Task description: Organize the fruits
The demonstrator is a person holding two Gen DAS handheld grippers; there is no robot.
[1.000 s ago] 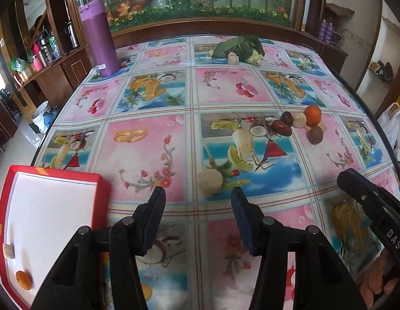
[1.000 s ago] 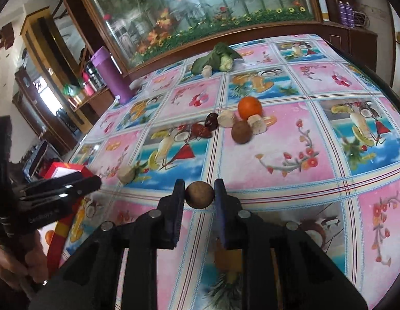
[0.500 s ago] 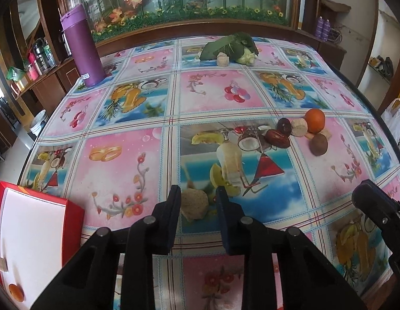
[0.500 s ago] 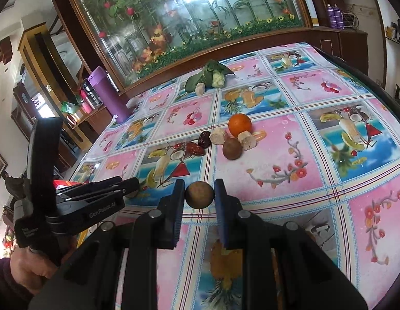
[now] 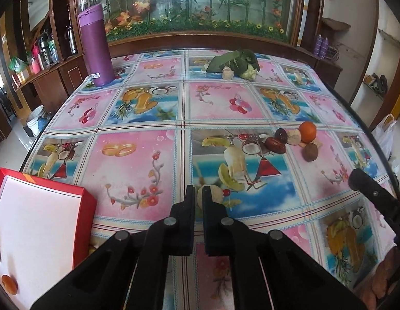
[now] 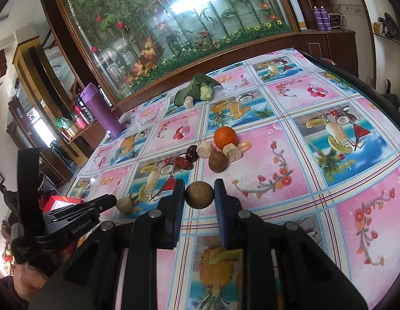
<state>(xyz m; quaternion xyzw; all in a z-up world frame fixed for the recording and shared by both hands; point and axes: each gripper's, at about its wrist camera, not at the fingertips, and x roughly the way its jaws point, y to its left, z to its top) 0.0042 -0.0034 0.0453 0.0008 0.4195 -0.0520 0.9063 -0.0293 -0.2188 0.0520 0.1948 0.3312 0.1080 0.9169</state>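
— Two grippers are in your hands. What does each one have?

— Your right gripper (image 6: 200, 188) is squeezed on a round brown fruit (image 6: 200, 195), held up off the table (image 5: 138, 160). Your left gripper (image 5: 198, 190) has just been closing, and now its fingers are almost touching with nothing between them.

— Where is the pale fruit (image 5: 213, 193)?

— It is on the table right at your left fingertips, peeking out beside the right finger.

— What is beside you?

— A red box (image 5: 37, 222) is at your left with one small orange piece (image 5: 9, 284) inside.

— And farther off?

— An orange (image 5: 307, 131), another brown fruit (image 5: 310, 152) and dark red dates (image 5: 274, 143) sit close together. Far back are green leaves (image 5: 233, 60) and a purple bottle (image 5: 96, 46).
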